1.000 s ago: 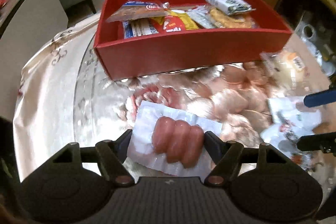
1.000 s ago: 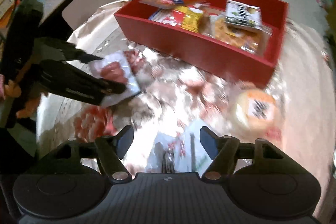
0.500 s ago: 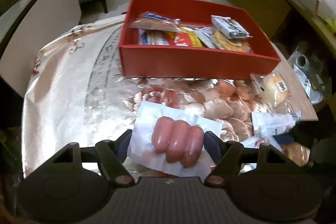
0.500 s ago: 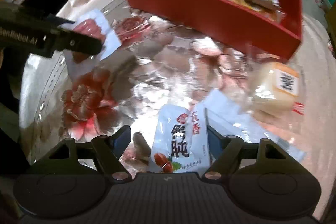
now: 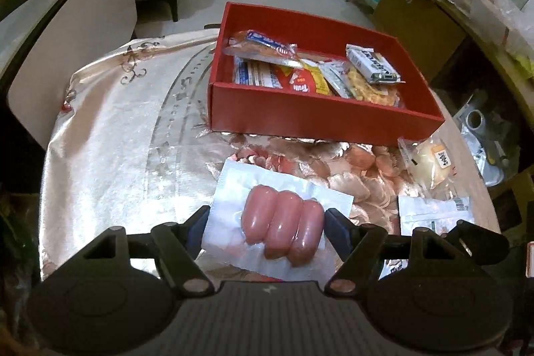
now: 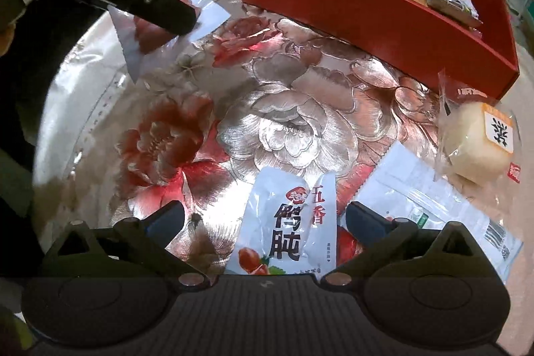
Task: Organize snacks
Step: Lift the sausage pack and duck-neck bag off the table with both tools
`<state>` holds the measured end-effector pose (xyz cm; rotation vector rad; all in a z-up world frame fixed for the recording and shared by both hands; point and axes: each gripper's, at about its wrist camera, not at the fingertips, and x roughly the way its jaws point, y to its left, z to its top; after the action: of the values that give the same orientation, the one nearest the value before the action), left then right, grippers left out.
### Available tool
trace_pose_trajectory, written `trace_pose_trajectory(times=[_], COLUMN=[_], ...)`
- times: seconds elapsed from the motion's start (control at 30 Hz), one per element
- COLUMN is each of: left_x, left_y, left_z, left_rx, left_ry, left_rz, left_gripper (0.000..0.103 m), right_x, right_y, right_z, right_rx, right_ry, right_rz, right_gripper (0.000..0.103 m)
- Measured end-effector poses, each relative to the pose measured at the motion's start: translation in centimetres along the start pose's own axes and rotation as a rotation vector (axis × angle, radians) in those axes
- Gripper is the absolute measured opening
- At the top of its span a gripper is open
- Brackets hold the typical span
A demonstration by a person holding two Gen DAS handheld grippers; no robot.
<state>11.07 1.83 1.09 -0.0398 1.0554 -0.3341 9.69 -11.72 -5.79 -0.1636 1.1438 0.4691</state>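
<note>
A clear pack of three pink sausages is held above the flowered tablecloth, with my left gripper shut on its sides. In the right wrist view that pack shows at the upper left under a black finger. My right gripper is opening wide low over a white pouch with red and black print. The pouch lies flat between the fingers, and the pads do not touch it. The red box at the table's far side holds several snack packs.
A pale bun in a clear wrapper lies by the box's right corner. A flat white packet lies partly under the pouch's right side. The round table's edge drops off close on the right. A sofa and shelves stand beyond.
My right gripper came down closer to the white pouch and its jaws spread much wider. My left gripper rose and drew back a little with the sausage pack still in it.
</note>
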Motion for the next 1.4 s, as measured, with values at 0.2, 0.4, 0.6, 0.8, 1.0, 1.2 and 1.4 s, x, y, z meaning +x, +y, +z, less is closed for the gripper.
trace_pose_trajectory(times=[0.2,0.4,0.6,0.8,1.0,1.2,1.4], left_x=[-0.3,-0.7,-0.4,-0.5,-0.4,0.0,0.2], left_y=[0.1,0.0,-0.3,-0.1,0.0,-0.1,-0.5], left_z=[0.1,0.4,0.6,0.9,1.1,1.1,1.0], left_rx=[-0.015,-0.03,-0.035,-0.06,-0.079,-0.077,-0.06], left_ry=[-0.006,-0.016,-0.01,-0.015,-0.012,0.0,0.006], left_rz=[-0.002,-0.017,-0.016,-0.033,-0.043,-0.043,-0.043], left_gripper=[0.066,0.066,0.066,0.066,0.066,0.066,0.066], right_x=[0.3,-0.8,-1.2,-2.5,-4.8,-4.8,-1.1], right_y=[1.6,0.8,-0.3,-1.3,-3.1,-4.1,-1.0], right_z=[-0.5,0.2,0.5,1.4,2.3,2.0,1.2], right_rx=[-0.072,-0.028,0.008,0.07,0.154,0.213,0.078], right_ry=[0.079,0.099,0.095,0.033,-0.054,-0.054,0.061], right_rz=[-0.132,-0.13,-0.125,-0.07,-0.012,0.061,-0.02], right_gripper=[0.1,0.065,0.064,0.063,0.063,0.063,0.067])
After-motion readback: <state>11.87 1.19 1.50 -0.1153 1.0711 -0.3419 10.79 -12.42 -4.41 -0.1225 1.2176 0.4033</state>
